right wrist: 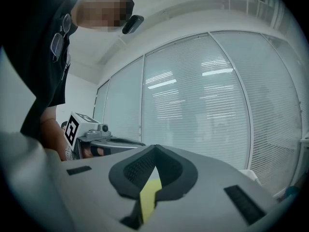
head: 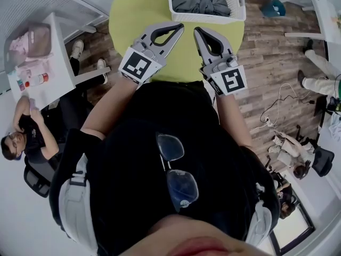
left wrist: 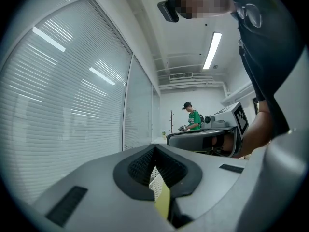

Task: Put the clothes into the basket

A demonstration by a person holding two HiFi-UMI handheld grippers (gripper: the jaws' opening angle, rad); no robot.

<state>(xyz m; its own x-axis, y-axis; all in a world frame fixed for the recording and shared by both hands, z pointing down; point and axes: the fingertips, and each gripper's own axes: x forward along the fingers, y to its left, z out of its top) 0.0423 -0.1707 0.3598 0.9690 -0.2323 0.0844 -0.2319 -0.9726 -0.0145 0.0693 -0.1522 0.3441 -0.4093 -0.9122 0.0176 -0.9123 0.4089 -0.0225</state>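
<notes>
A white slatted basket [head: 237,7] stands at the far edge of the round green table [head: 128,9], and dark grey clothes [head: 200,0] lie inside it. Both grippers hover side by side over the table's near part, short of the basket. My left gripper [head: 179,26] is shut with nothing between its tips. My right gripper [head: 197,31] is shut and empty too. In the left gripper view the jaws [left wrist: 154,148] meet at the tips, with a sliver of basket and green table below them. The right gripper view shows its jaws [right wrist: 155,148] closed over green table.
A person [head: 24,135] sits at the left by a white desk [head: 58,76] with small items on it. Cables and a power strip [head: 269,122] lie on the wood floor at the right. Another person in a green shirt [left wrist: 193,118] stands far off. Window blinds line the walls.
</notes>
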